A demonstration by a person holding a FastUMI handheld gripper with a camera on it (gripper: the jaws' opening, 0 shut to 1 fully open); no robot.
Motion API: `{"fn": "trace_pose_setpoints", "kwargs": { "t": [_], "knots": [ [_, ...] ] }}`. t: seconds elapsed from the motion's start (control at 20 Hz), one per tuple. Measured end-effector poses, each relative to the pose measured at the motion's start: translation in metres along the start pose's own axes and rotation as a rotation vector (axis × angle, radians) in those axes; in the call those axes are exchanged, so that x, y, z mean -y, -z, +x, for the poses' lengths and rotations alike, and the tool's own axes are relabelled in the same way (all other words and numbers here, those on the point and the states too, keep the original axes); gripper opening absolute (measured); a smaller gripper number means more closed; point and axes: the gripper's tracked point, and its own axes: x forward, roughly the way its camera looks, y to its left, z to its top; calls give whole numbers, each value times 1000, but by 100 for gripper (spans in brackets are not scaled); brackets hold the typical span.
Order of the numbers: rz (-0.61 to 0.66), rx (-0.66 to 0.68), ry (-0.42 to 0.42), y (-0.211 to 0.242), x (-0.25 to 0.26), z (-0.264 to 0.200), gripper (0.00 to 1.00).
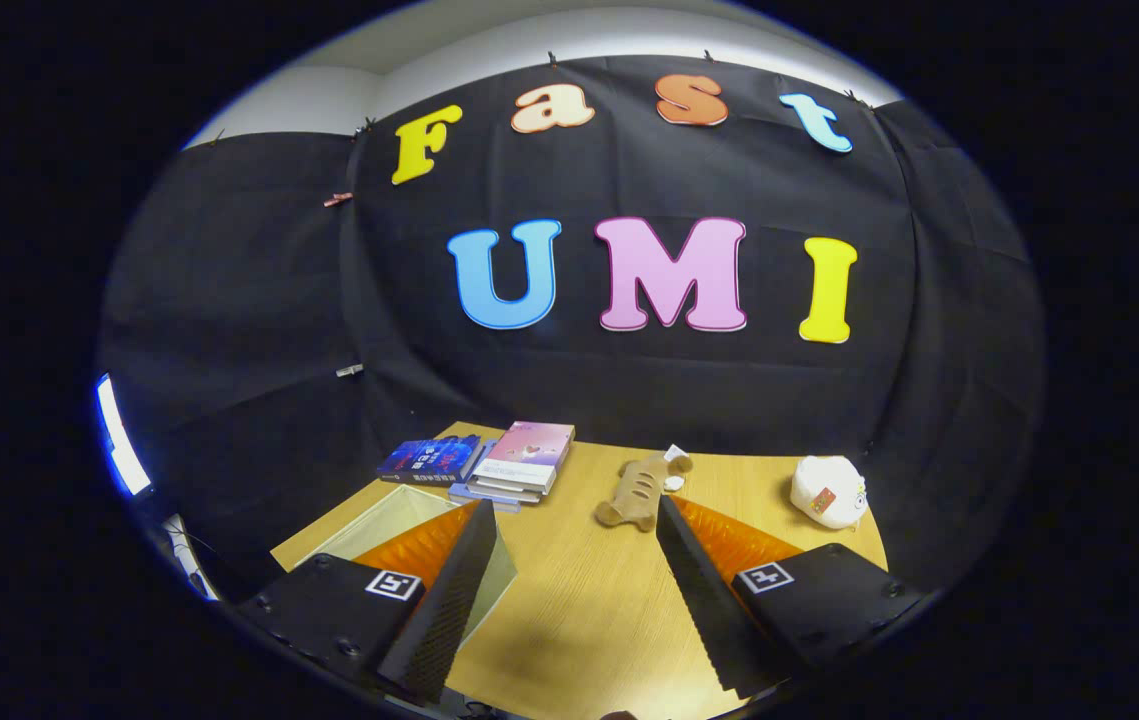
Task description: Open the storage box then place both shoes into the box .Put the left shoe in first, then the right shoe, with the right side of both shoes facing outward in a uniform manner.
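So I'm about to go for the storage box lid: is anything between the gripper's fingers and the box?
Nothing visible. The gripper is open, and the storage box lies right at its left finger. The books sit beyond it.

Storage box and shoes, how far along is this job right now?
Done: nothing clearly. The claw is open and holds nothing above the table. A pale box-like container sits behind one finger; whether it is open, I cannot tell. Books and soft toys lie beyond. Left: opening, then both shoes.

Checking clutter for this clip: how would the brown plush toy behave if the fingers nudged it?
The brown plush toy looks soft, so it would probably flop. Lying flat on the table, it would likely slide, not roll. The gripper is open.
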Motion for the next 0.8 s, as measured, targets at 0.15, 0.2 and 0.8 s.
{"fn": "trace_pose_setpoints", "kwargs": {
  "t": [0.15, 0.2, 0.8],
  "knots": [
    [22, 97, 7, -6, 19, -19, 98],
    [20, 133, 10, -14, 24, -23, 98],
    [68, 177, 219, -6, 79, -43, 98]
  ]
}}
